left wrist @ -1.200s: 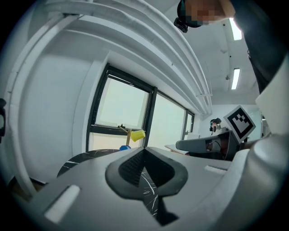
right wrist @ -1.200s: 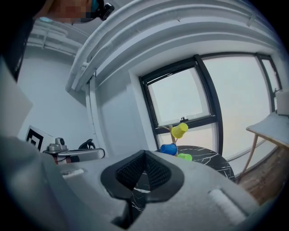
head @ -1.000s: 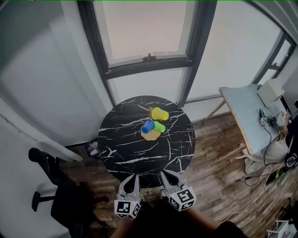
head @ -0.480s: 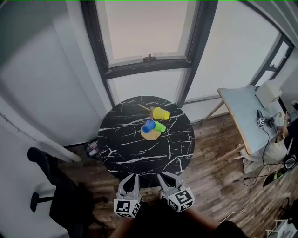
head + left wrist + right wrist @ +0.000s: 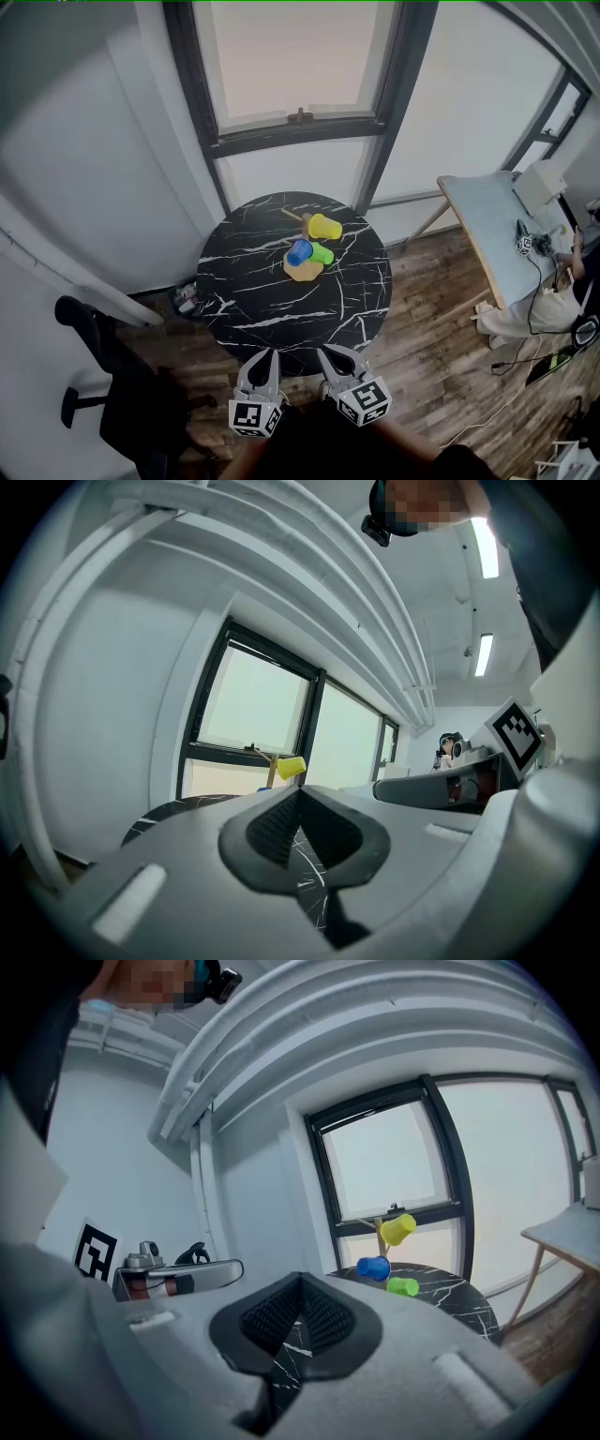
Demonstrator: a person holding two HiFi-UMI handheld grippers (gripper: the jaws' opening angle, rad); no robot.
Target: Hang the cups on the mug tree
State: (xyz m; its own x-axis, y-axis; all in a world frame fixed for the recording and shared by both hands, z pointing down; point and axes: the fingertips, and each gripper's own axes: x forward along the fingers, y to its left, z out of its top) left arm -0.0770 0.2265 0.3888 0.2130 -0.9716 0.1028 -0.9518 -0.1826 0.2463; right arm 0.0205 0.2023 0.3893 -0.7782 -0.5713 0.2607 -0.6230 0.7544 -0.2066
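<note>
Parked at near edge of table point(image 5: 234, 309): left gripper point(image 5: 269, 357) and right gripper point(image 5: 330, 356), side by side, well apart from the tree point(image 5: 304, 272). Fingers pressed together on both, nothing pinched; same in both gripper views.

Tree past table centre, toward far side. Carries yellow cup point(image 5: 324, 228) up high on the far right, blue cup point(image 5: 299, 252) mid-height on the left, green cup point(image 5: 322, 255) low on the right, just beside blue. No loose cups elsewhere on table. Reads as done or nearly done.

Risks, judged from here:
- Can't tell whether green hangs on a peg or only rests low against the tree. If only resting, counts as unhung. Worth a check before calling it.
- Going back in with fingers shut: would push a cup instead of gripping it and would likely rock the tree. Open first.
- Long reach from near edge. Risk of clipping green or blue on a low approach across the table.
- Probably top-heavy with yellow up high. Could tip under a sideways nudge, or shed cups off the pegs.
- Smooth plastic by the look. Could slip out of a weak rim pinch, drop on the hard top and roll off the round edge.
- Grippers close together. Risk of a bump if crossed on approach.
</note>
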